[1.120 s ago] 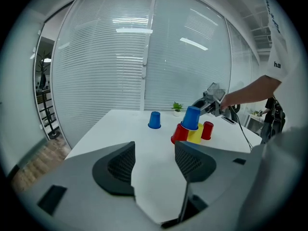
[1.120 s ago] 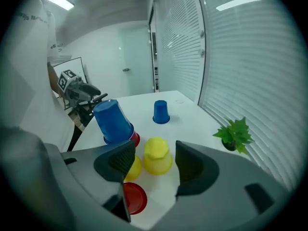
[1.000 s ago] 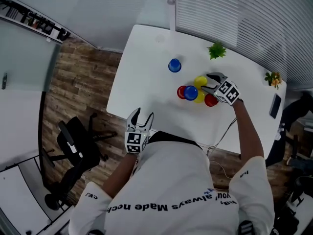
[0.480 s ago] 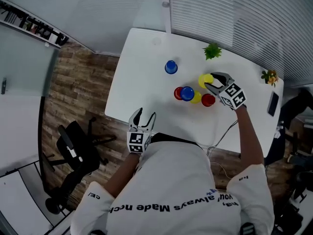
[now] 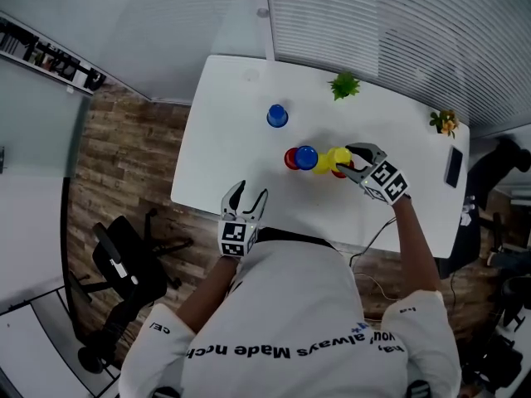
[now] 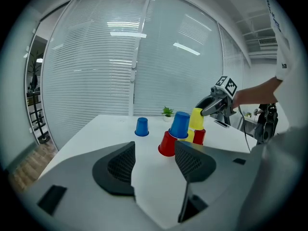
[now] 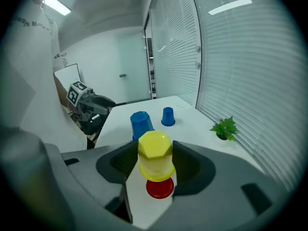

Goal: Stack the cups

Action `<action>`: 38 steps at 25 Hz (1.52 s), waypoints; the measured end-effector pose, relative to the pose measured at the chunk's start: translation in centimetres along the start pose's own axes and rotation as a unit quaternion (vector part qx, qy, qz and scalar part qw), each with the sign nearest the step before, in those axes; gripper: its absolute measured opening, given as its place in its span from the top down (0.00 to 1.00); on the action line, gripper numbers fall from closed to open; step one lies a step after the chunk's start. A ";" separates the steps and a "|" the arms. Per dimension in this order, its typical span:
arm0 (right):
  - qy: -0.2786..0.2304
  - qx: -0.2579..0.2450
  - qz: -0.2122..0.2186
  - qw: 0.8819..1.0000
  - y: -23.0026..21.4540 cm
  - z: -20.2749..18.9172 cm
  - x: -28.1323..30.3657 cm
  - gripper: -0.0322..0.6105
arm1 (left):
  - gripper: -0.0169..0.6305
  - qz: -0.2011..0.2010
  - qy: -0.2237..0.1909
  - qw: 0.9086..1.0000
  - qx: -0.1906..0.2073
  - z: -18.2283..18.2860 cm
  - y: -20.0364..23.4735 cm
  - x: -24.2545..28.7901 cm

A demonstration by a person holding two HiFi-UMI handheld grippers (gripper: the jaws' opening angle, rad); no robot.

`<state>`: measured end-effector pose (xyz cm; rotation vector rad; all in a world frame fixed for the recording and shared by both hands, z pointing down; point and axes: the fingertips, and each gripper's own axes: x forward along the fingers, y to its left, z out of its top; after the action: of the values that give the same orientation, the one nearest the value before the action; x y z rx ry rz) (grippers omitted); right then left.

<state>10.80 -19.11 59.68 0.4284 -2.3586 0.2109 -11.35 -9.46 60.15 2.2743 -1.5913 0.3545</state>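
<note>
My right gripper (image 5: 353, 160) is shut on an upturned yellow cup (image 7: 155, 155), its pads pressing both sides. The cup hangs just above an upturned red cup (image 7: 160, 188) on the white table (image 5: 224, 148). To its left a blue cup (image 5: 305, 157) sits on top of a red cup (image 5: 290, 158) and another yellow cup (image 5: 322, 166). A lone blue cup (image 5: 277, 116) stands farther back. My left gripper (image 5: 249, 197) is open and empty at the table's near edge, well short of the cups.
A small green plant (image 5: 343, 84) stands at the back of the table and a second plant (image 5: 445, 123) at the far right. A dark phone (image 5: 453, 167) lies near the right edge. An office chair (image 5: 124, 259) is on the wooden floor to the left.
The right gripper's jaws closed on the yellow cup, lifted it and carried it toward me, over the red cup. The left gripper stayed in place.
</note>
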 end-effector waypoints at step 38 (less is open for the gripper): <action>-0.106 0.216 -0.257 0.936 10.5 -4.0 -10.7 0.55 | 0.56 -0.114 0.015 0.987 0.112 5.2 3.4 23.3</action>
<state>16.84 -5.62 55.00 1.3158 -2.3000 0.4531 -6.57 -32.57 64.94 2.5747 -1.3135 0.5271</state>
